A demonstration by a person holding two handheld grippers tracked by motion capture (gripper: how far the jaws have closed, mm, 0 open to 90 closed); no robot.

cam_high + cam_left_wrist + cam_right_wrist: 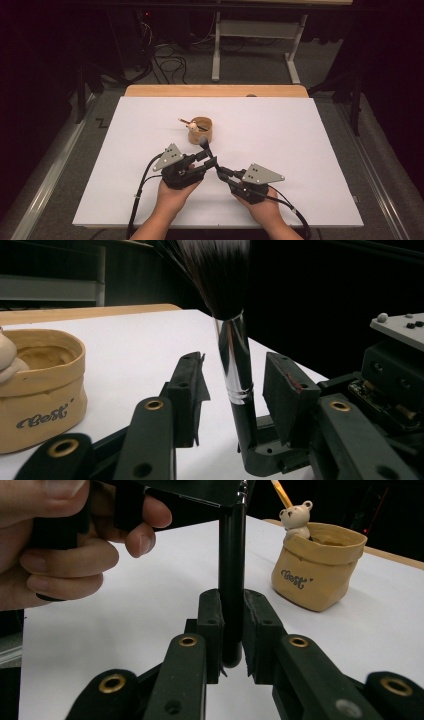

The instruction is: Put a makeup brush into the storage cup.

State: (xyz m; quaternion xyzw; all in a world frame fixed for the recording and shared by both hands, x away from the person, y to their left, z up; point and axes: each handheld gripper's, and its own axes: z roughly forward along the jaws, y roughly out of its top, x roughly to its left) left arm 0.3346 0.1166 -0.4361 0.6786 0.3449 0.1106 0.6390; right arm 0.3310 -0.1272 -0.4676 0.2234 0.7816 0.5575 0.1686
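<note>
A big white table (300, 150) is seen from above, and a small tan pot (201, 131) with a toy bear (191, 127) on its rim is set near the middle of it. Just in front of the pot, two hand-held grippers are held close together by a person's hands. A makeup brush (235, 360) is found between them, standing almost straight up, with its dark bristles at the top and its black handle at the bottom. The bottom end of the handle is pinched tight by the right hand-held gripper (231, 630), whose jaws are pressed on it from both sides. Higher up, the shiny silver part of the brush is placed in the gap of the left hand-held gripper (235, 385). Its jaws are partly spread, one on each side of the brush, and a little space is left, so the brush is not yet squeezed there. The left one is the nearer to the pot. It is judged that the brush is being passed over, and that the left jaws must be closed across the brush's long line.
</note>
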